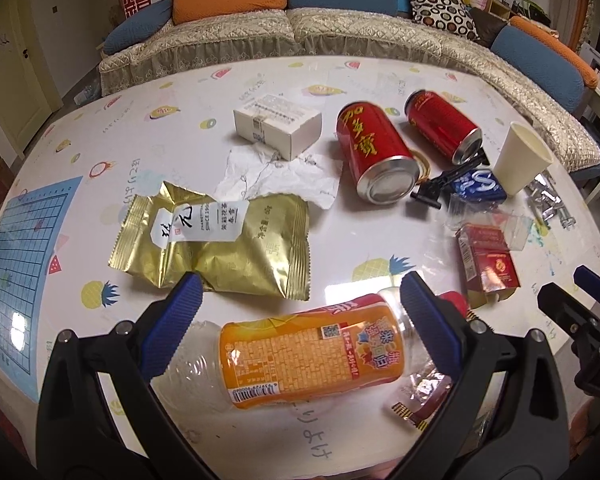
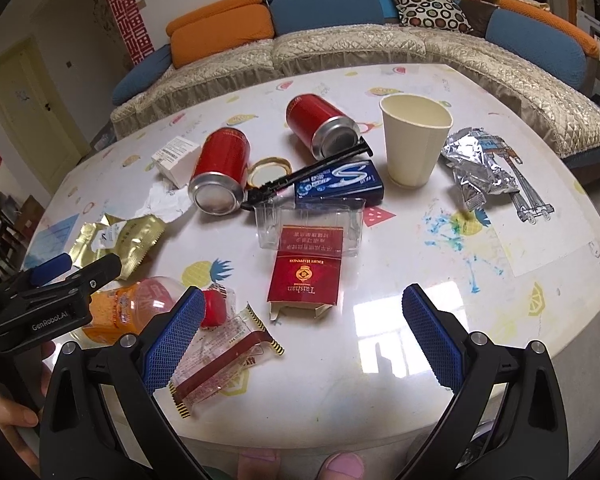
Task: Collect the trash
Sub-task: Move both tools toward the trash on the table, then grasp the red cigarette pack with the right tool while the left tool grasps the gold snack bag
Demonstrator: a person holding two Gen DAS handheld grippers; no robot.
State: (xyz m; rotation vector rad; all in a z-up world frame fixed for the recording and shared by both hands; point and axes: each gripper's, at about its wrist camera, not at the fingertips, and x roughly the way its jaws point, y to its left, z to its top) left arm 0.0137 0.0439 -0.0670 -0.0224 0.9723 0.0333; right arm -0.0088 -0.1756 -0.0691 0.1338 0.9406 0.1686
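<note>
The table (image 2: 380,360) is full of trash, and nothing looks picked up yet. The left gripper (image 1: 300,304) is wide open and sits right over an empty plastic bottle (image 1: 308,352) with an orange label. The bottle lies on its side near the front edge of the table, with one blue finger at each end of it. I think the step in hand is grabbing this bottle. Next, the left gripper needs to go down a bit more and squeeze. The bottle is long, thin and squashy, so a hold across the middle may work better than end to end. The right gripper (image 2: 300,320) is open too and holds nothing. It hangs over a bare spot of table, just in front of a red cigarette box (image 2: 304,280). A clear candy wrapper (image 2: 220,352) lies by its left finger. Farther back are two red cans (image 2: 220,168), a paper cup (image 2: 414,140), a gold bag (image 1: 216,236) and a silver wrapper (image 2: 476,160). No trash bin shows in either view, so I cannot tell where the trash will go.
</note>
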